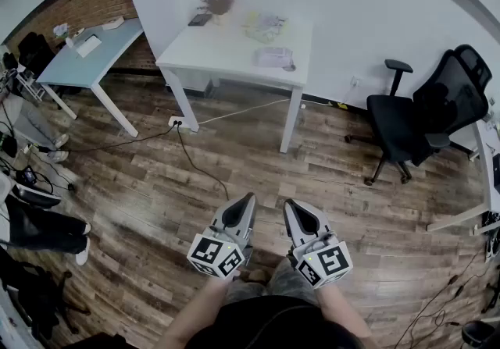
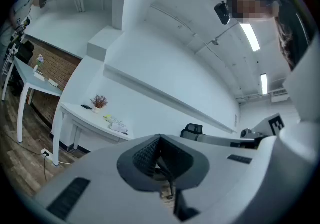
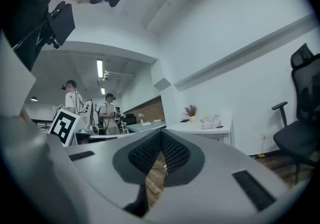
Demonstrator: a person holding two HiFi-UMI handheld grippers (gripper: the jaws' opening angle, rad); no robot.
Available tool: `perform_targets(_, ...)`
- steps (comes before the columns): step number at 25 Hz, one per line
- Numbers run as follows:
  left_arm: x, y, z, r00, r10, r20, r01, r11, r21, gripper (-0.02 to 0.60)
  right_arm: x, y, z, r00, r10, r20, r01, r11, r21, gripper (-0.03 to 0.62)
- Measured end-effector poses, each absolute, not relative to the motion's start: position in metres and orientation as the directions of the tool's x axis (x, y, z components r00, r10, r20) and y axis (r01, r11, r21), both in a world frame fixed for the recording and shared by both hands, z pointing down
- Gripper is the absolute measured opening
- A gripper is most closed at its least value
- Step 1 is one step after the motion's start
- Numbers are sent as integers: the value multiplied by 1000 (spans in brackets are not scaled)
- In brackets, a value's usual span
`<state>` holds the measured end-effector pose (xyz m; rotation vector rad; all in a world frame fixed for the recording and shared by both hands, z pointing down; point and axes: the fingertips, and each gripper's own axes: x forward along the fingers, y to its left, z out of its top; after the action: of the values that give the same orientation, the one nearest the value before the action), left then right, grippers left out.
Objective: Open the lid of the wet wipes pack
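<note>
Nearest the head camera, the person's dark clothing point(image 1: 266, 332) fills the bottom edge. Just beyond it, two hand-held grippers point level and away, side by side. The left gripper point(image 1: 247, 201) has its jaws pressed together with nothing between them. The right gripper point(image 1: 289, 205) is likewise closed and empty. The wet wipes pack point(image 1: 273, 57) lies well apart from both, far across the room on a white table point(image 1: 234, 51), towards the table's right near corner. It lies flat, and its long axis appears to run left to right along the table's near edge. It is too small to tell which way the lid faces. Farther back on the same table are a dried plant in a vase point(image 1: 219, 0), a dark flat object point(image 1: 199, 19) beside it, and some pale yellowish items point(image 1: 264, 25). Between the grippers and the table stretches wood floor point(image 1: 156, 183), crossed by a dark cable point(image 1: 199, 168) running from a power strip point(image 1: 178, 122) near the table's left leg. A black office chair point(image 1: 414, 117) stands at the right. A blue-grey desk point(image 1: 86, 55) stands at the far left before a brick wall point(image 1: 86, 0).
</note>
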<state>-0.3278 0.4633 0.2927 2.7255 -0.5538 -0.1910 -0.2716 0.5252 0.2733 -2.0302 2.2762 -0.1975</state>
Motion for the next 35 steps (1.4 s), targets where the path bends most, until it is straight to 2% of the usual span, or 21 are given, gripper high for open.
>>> perform_targets(7, -329, 455, 292, 919, -389, -64, -339, -861, 379, 12, -276, 514, 273, -101, -995, 28, -984, 96, -151, 20)
perform_targets(17, -299, 399, 302, 905, -423, -39, -375, -838, 396, 12, -244, 457, 286, -120, -991, 51, -979, 110, -172, 20)
perform_targets(35, -170, 273, 291, 872, -487, -48, -444, -828, 343, 12, -124, 324, 285, -220, -974, 57, -963, 207, -170, 20)
